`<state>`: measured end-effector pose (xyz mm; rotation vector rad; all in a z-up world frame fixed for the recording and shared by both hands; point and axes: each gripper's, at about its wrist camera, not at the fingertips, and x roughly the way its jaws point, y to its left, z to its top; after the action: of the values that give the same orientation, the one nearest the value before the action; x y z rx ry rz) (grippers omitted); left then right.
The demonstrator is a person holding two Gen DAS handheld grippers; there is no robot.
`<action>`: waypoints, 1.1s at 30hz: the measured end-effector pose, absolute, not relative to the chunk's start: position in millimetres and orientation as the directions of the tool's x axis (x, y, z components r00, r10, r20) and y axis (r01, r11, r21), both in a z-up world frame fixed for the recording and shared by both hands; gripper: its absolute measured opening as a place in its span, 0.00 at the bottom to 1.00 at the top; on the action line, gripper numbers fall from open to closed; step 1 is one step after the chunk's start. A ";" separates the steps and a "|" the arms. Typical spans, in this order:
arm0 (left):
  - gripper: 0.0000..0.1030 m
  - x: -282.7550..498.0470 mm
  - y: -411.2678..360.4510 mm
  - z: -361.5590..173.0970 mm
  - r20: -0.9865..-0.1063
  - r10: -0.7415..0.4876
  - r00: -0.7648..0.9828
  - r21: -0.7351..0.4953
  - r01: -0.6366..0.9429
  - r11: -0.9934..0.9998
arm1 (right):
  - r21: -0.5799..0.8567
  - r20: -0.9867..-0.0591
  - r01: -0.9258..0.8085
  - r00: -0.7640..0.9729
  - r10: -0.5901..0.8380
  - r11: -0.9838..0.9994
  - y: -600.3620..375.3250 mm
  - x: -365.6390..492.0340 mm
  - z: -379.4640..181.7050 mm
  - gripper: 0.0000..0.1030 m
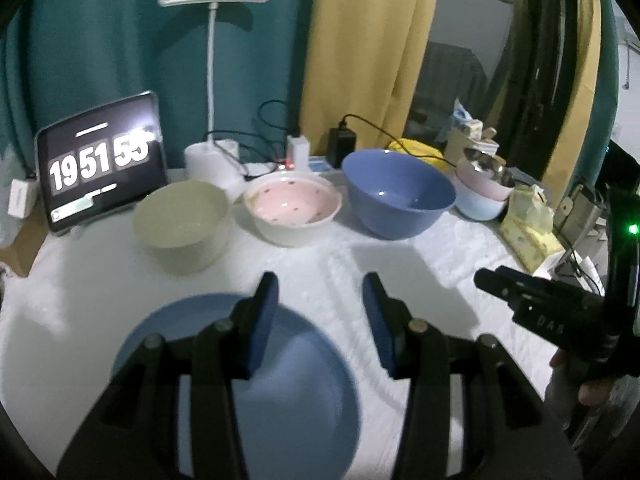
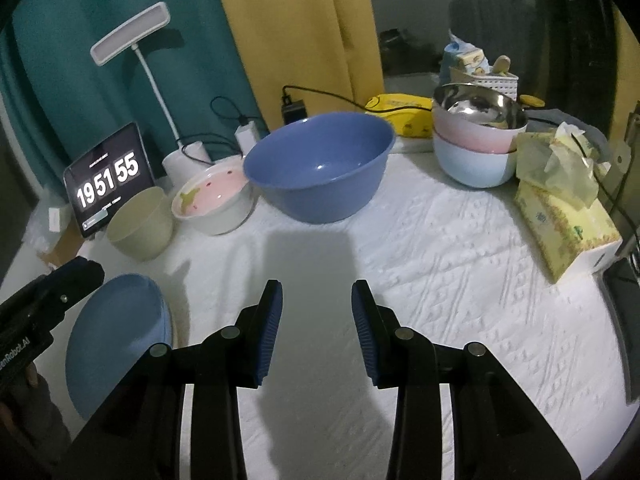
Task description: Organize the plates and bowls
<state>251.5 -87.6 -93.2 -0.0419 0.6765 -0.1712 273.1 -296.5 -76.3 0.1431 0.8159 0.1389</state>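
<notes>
Table [image 2: 440, 240]: we see white quilted cloth under everything.
Big blue bowl [image 2: 320, 168]: upright at 12 o'clock from our right gripper.
Blue plate [image 1: 280, 380]: flat at 6 o'clock, beneath our left gripper.
Bowl stack [image 2: 476, 140]: steel on pink on pale blue, at 1 o'clock.
Pink bowl [image 1: 294, 208]: between the beige bowl [image 1: 182, 226] and the big blue bowl.
Left gripper [image 1: 320, 320]: jaws apart, holding nothing.
Right gripper [image 2: 317, 324]: jaws apart, holding nothing.

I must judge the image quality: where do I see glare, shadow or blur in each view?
Left wrist: tablet clock glares white at its right, blue plate slightly blurred, edges bent by fisheye. Right wrist: sharper, a dark shadow on the cloth ahead of the open right tongs, steel bowl shines.
</notes>
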 end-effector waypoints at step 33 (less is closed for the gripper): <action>0.44 362.9 -142.2 -108.6 -0.638 -0.204 0.743 -0.096 0.187 0.978 | 0.178 -0.698 -0.023 0.702 0.142 0.984 -333.7 392.9 -98.3 0.57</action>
<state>362.9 -142.2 -108.6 -0.0264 0.7018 -0.2144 392.9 -333.7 -98.3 0.1600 0.7883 0.0924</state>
